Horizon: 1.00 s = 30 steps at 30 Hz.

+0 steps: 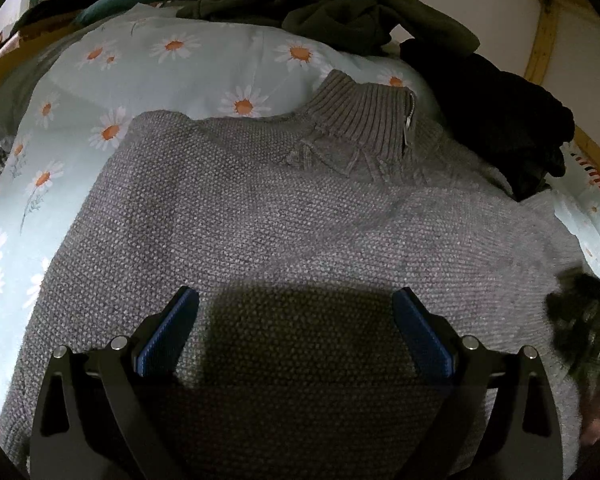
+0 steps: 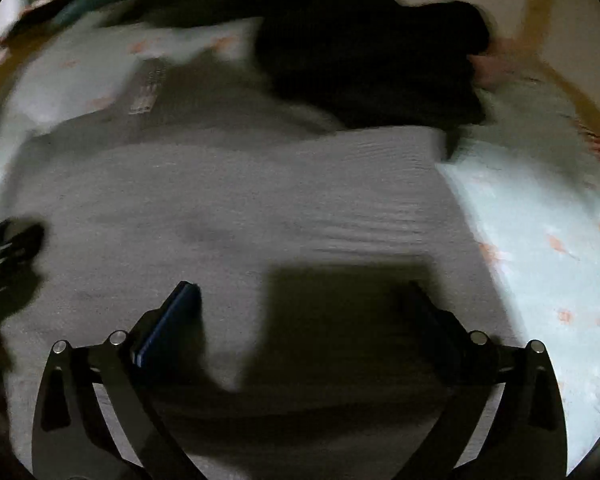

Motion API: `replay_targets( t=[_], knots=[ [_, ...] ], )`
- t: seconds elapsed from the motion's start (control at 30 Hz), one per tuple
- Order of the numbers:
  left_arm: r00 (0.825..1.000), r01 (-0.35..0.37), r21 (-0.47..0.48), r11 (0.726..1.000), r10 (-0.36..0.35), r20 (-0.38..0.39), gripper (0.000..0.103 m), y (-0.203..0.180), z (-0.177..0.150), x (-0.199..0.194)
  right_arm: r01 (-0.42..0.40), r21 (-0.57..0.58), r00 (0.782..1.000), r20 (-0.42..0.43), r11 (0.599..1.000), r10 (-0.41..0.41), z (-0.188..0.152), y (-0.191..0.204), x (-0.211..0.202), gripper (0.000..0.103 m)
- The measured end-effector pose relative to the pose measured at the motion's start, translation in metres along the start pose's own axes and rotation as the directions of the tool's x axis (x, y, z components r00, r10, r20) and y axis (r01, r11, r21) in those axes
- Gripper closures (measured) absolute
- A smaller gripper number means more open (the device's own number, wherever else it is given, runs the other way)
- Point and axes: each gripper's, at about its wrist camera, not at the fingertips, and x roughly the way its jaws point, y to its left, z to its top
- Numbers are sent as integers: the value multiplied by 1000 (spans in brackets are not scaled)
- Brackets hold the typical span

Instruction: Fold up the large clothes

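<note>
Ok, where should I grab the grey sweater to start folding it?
Probably the left edge of the grey sweater, coming in from the bedsheet side. That edge lies flat and clear, while black clothes cover its right shoulder.

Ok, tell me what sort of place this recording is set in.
Most likely a bedroom, with the work done on a bed. The grey sweater lies spread on a daisy-print bedsheet, a wooden bed frame runs along the pale wall, and more dark clothes are heaped at the far edge.
</note>
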Motion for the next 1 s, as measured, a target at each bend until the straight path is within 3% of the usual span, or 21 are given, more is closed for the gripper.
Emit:
replay_targets(
  t=[0.1,0.17,0.2,0.27,0.47,0.57,0.67,0.8,1.0],
  knots=[
    [1000,-5,3,1000,5,4,7,0,-1,0,-99,16,995,-17,995,99,-5,-15,-12,3],
    [1000,-12,6,1000,12,5,7,-1,-1,1,-59,-64,997,-52,996,56,-16,-14,0,4],
    [1000,-16,9,1000,16,4,7,-2,-1,1,-104,-35,994,-11,994,104,-22,-21,6,2],
    [1000,-17,10,1000,17,3,7,-2,-1,1,-159,12,987,-11,987,159,-21,-30,12,2],
    [999,-33,22,999,34,-13,6,-3,1,4,-156,9,988,-7,988,156,-25,-35,6,2],
    [999,-22,25,999,23,-41,6,-2,5,4,-158,7,987,3,987,158,-22,-14,11,2],
    [994,24,66,998,-17,-113,6,1,4,-15,-181,-39,982,55,983,183,-35,-20,-22,3],
    [997,55,132,990,-48,-61,6,16,-30,-73,-213,-69,963,157,975,221,-64,-48,-66,3],
    [996,67,132,989,-74,50,6,62,-94,-130,-276,-18,946,172,961,275,-116,-102,-79,3]
  ],
)
